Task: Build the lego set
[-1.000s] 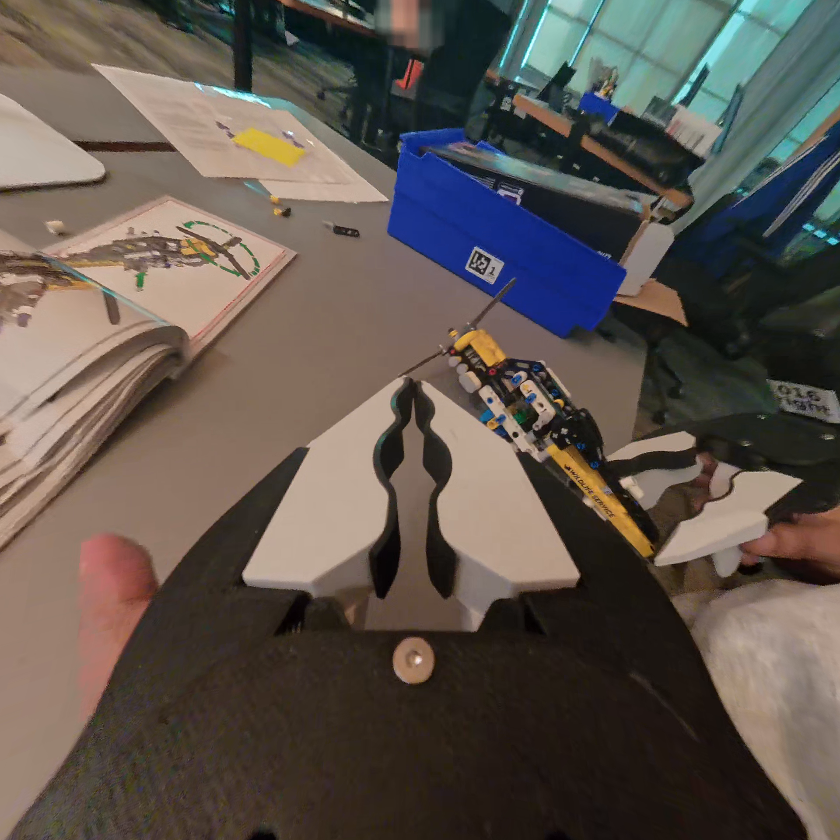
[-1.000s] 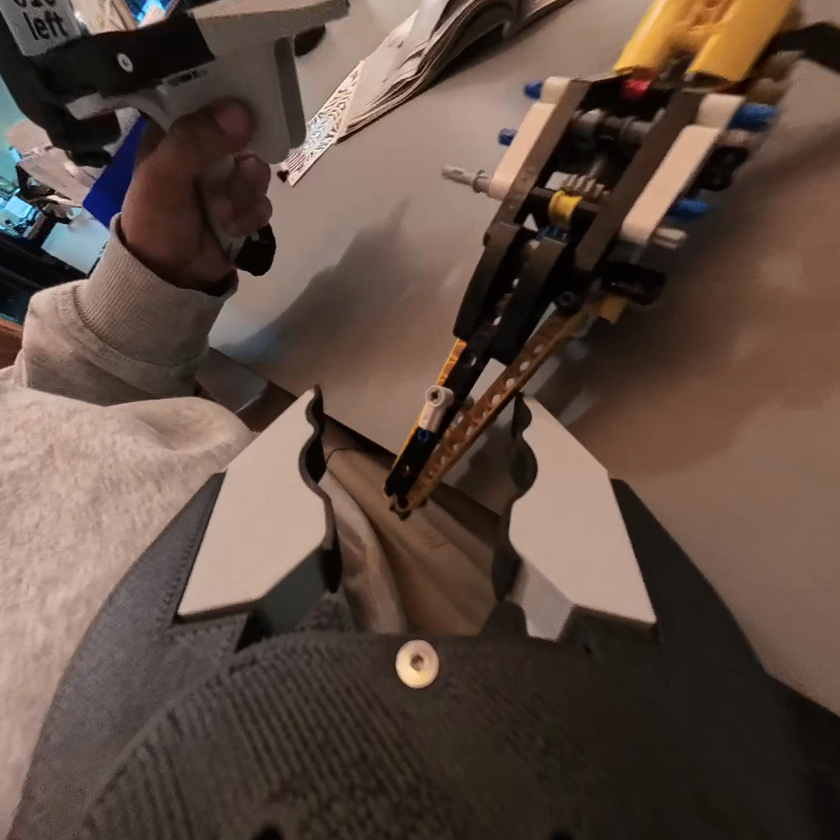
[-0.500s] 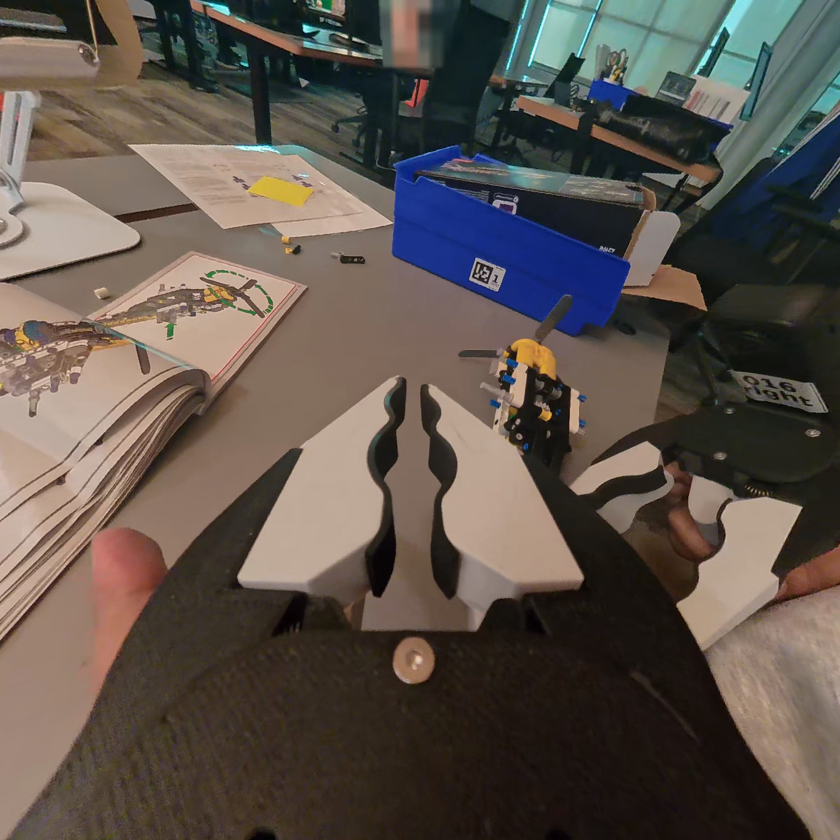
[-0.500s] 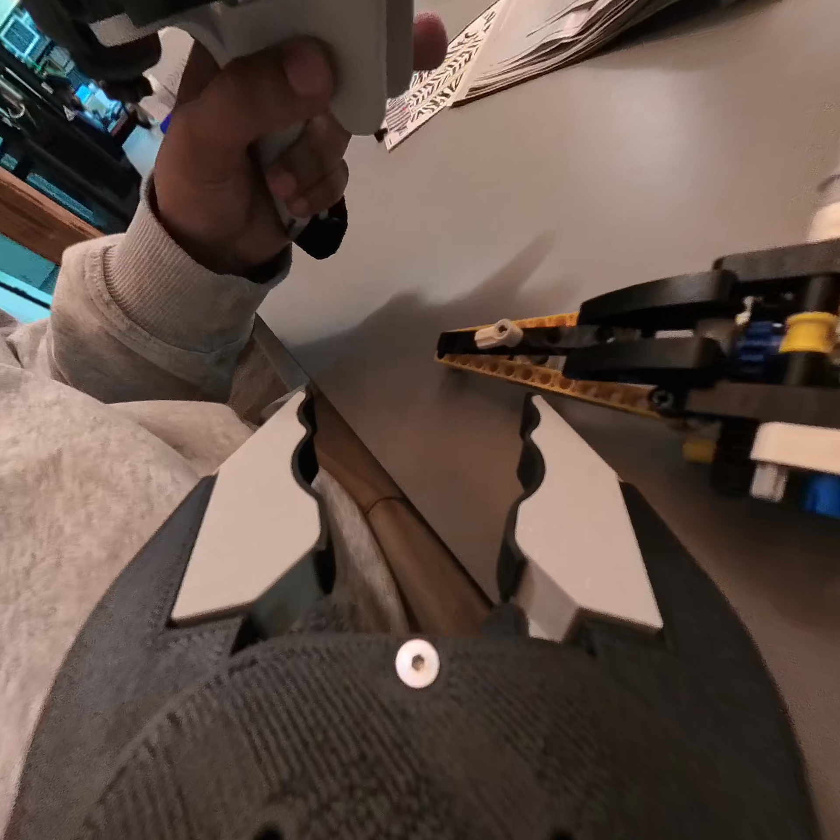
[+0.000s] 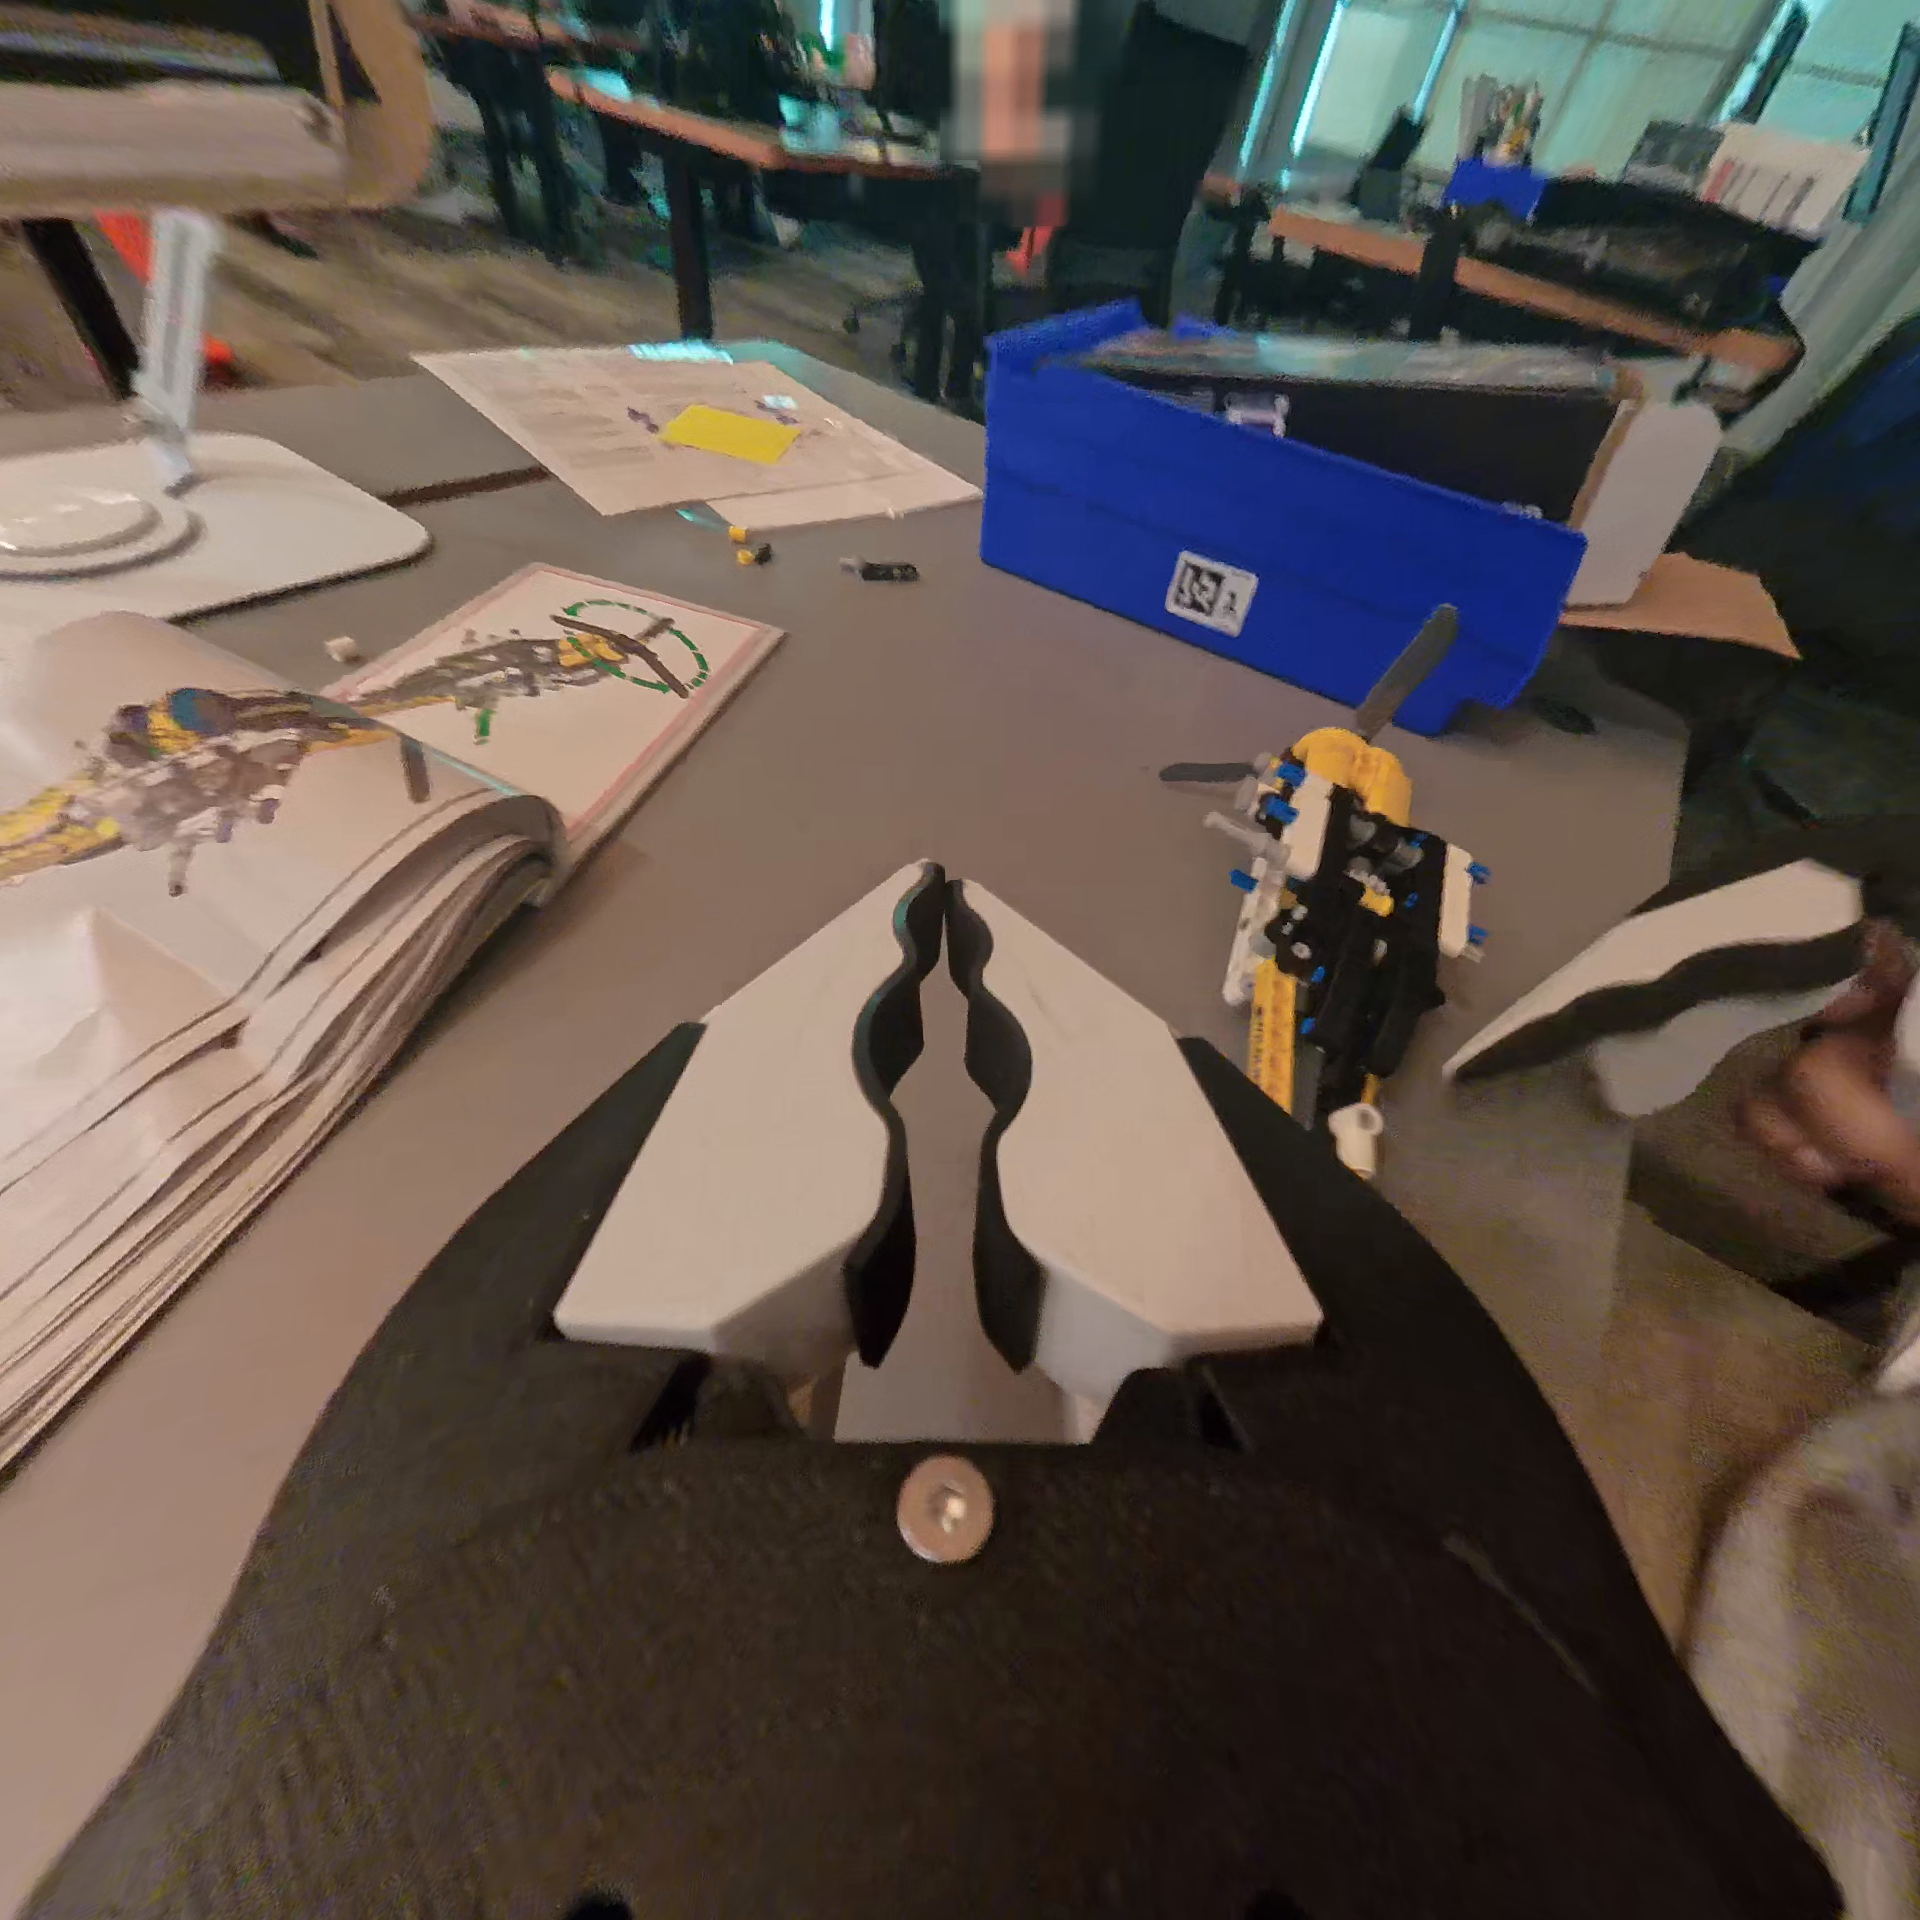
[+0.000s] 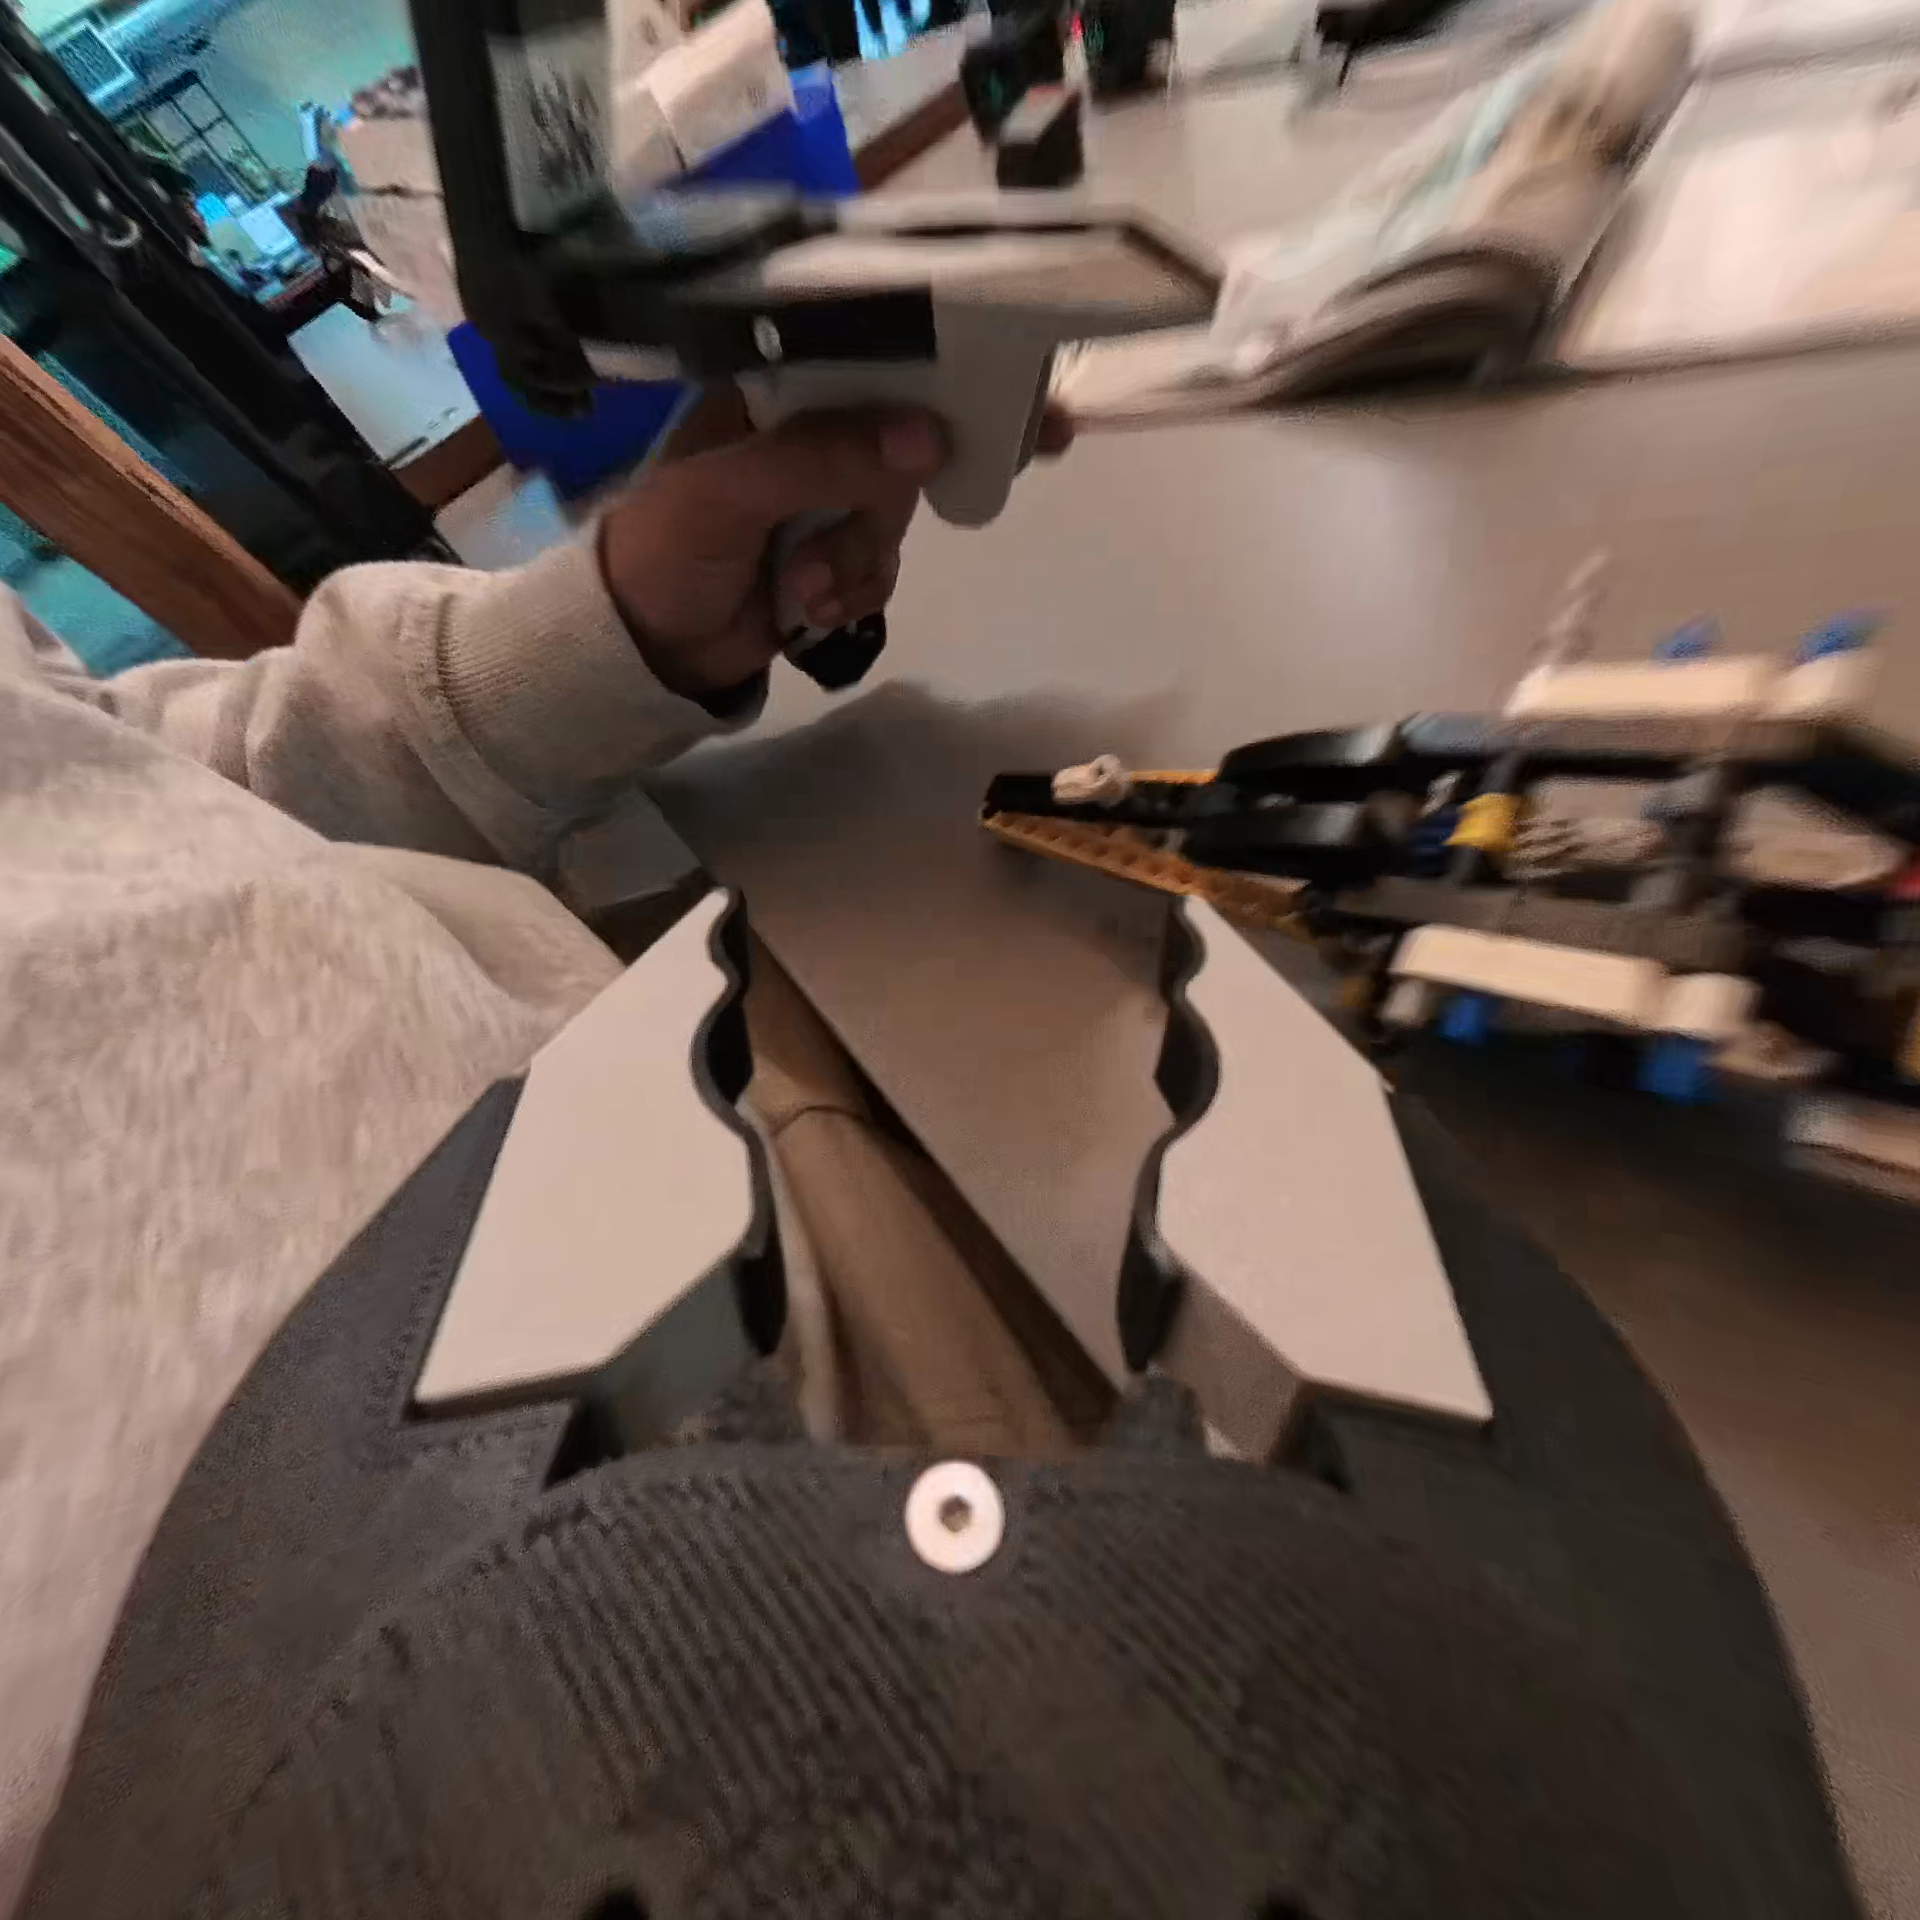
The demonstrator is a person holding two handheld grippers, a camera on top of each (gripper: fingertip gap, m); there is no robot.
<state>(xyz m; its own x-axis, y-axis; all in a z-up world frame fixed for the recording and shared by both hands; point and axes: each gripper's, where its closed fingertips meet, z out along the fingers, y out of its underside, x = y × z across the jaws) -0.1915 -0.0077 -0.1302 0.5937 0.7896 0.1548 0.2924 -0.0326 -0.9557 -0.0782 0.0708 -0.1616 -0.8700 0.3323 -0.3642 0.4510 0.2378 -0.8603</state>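
Surface (image 5: 935,727), grey, carries a blue bin (image 5: 1278,540) at its far side with a dark box (image 5: 1434,416) lying inside, an open instruction book (image 5: 312,831) on the left, and the lego model (image 5: 1340,914) lying free near the front edge, just right of the left gripper (image 5: 943,883). That gripper's fingers (image 5: 790,1122) are nearly closed on nothing, while the right gripper (image 6: 951,935) stands wide open and empty. Since a second ago the model has left the right gripper's fingers and turned end-on.
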